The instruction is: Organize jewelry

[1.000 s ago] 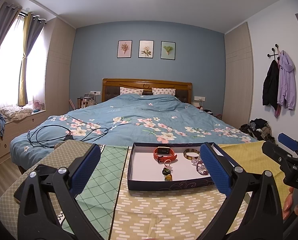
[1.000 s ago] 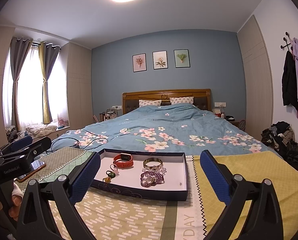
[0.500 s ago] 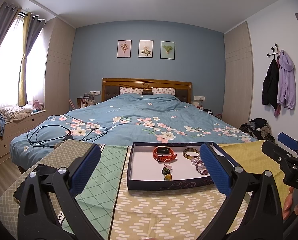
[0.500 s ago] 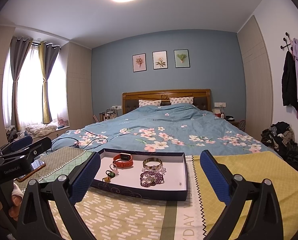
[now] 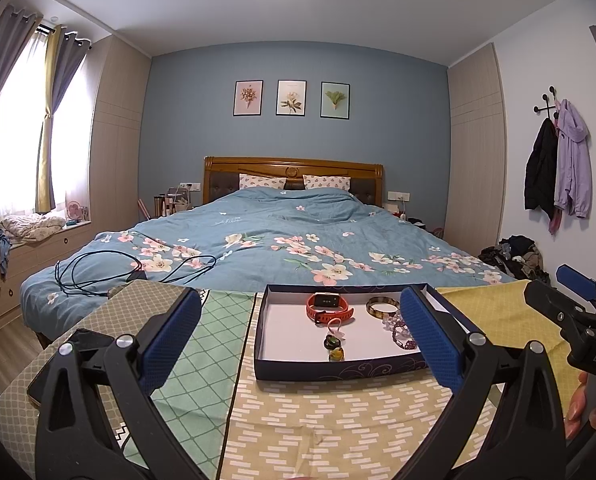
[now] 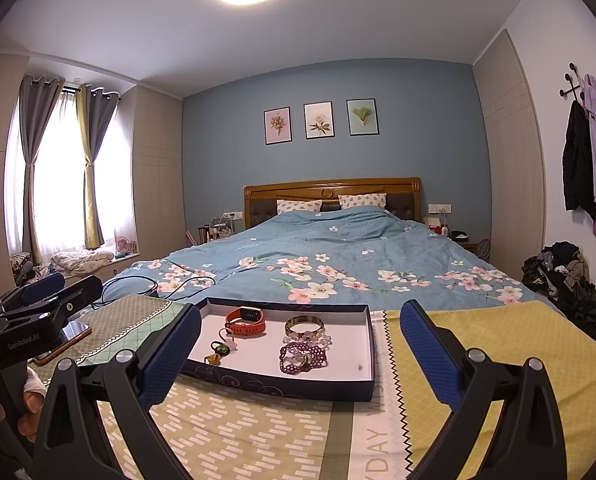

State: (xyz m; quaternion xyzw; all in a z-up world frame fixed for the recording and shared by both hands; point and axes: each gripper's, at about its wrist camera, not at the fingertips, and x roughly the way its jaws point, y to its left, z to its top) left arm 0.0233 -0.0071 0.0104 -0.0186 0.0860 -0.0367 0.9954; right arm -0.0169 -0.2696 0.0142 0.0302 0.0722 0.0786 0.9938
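So the jewelry is all sitting in a shallow dark-blue box with a white floor, lower centre of both frames, on a patchwork cloth at the foot of the bed; inside the box there's an orange smartwatch toward the back left, a gold bangle just to its right, a clear bead bracelet touching the bangle's near side, a purple bead bracelet in front of that, and a few small bits, a pink ring-ish thing plus a dark and amber piece, near the front left; too small to tell exactly what those are.

The right gripper hangs above the cloth with its blue pads spread wide, box framed between them, nothing held; the left gripper is the same deal in its own view, fingers wide apart and empty, box between them and a bit to the right.

A phone lies on the cloth at the left; a black cable is looped on the floral duvet; three framed prints hang on the blue wall, upper centre; coats hang at the right edge.
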